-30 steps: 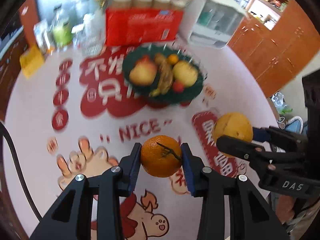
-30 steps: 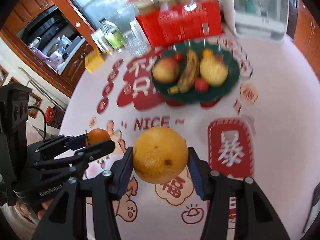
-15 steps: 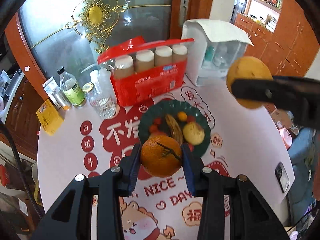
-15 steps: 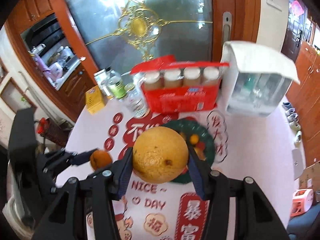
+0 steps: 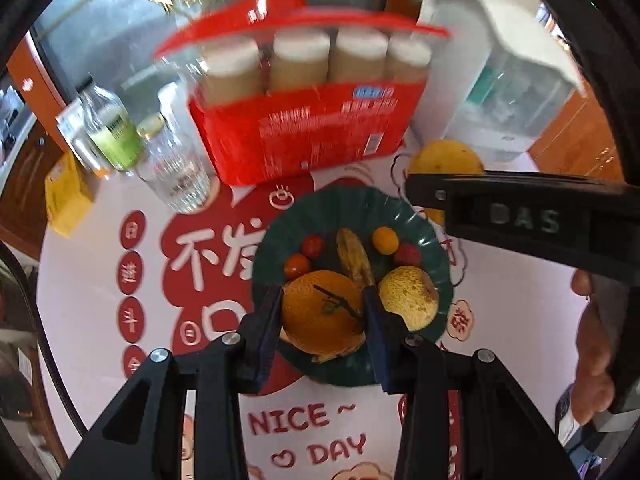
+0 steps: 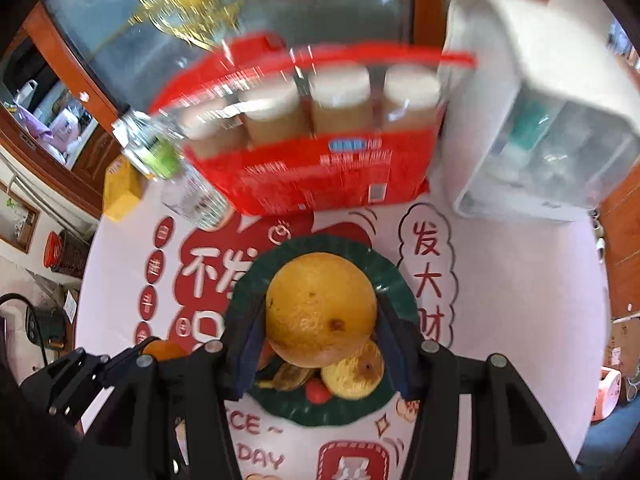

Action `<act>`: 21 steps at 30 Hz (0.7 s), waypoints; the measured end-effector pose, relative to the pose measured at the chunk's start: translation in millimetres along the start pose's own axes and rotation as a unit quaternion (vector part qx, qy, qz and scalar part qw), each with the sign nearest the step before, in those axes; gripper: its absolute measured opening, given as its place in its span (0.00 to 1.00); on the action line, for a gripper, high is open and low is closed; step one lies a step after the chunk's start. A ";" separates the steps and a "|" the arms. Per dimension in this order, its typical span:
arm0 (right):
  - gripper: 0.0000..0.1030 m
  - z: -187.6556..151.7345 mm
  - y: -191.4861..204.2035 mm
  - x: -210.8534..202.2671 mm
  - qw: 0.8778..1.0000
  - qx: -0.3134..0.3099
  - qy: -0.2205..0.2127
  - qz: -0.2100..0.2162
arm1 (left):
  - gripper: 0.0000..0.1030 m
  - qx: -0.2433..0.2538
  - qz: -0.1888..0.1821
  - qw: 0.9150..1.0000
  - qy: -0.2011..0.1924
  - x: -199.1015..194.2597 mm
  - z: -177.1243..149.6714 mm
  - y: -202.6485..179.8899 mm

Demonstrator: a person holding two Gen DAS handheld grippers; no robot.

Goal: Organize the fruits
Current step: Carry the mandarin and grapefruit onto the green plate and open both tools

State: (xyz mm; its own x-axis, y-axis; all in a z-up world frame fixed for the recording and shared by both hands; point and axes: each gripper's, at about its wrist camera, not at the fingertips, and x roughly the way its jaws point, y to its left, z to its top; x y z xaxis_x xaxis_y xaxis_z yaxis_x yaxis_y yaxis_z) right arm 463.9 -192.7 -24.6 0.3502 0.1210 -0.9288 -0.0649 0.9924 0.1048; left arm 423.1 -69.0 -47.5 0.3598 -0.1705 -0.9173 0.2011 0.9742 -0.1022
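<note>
Orange (image 5: 323, 311) clamped in left tool (image 5: 322, 322), yellow citrus (image 6: 321, 307) clamped in right tool (image 6: 318, 340), both over green plate (image 5: 438, 258); free spot at plate's 6 o'clock, nearer left.

Tablecloth (image 5: 100, 320): "NICE ~ DAY" (tool (image 5: 424, 196): "DAS").

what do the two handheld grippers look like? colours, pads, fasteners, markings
Both are matte black, angular, two-finger units with open triangular cut-outs in the linkage and silver round screw heads at the joints. The left gripper has dark blue pads on its fingers; the right gripper has matching blue pads. Raised "DAS" lettering shows on the right unit's side in the left wrist view. A black cable runs along the left edge.
</note>
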 end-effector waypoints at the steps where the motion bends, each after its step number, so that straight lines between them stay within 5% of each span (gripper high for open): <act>1: 0.51 3.3 -4.1 14.4 1.000 -0.002 0.006 0.004 | 0.37 -0.005 0.001 1.000 0.006 10.2 1.2 -2.8; 10: 0.51 15.8 -26.5 110.1 0.999 -0.007 0.034 0.035 | 0.37 -0.026 -0.004 0.999 0.028 83.4 8.5 -20.6; 21: 0.53 13.1 -11.9 151.6 0.997 -0.059 0.044 0.030 | 0.37 -0.008 -0.008 0.999 0.042 111.6 3.1 -27.5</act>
State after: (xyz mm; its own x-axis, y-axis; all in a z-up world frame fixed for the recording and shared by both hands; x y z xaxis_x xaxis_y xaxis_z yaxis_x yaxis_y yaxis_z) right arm 530.0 -185.8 -162.0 0.2597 0.1723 -0.9502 -0.1941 0.9732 0.1235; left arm 460.6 -115.3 -145.9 0.2790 -0.1734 -0.9445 0.1916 0.9738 -0.1222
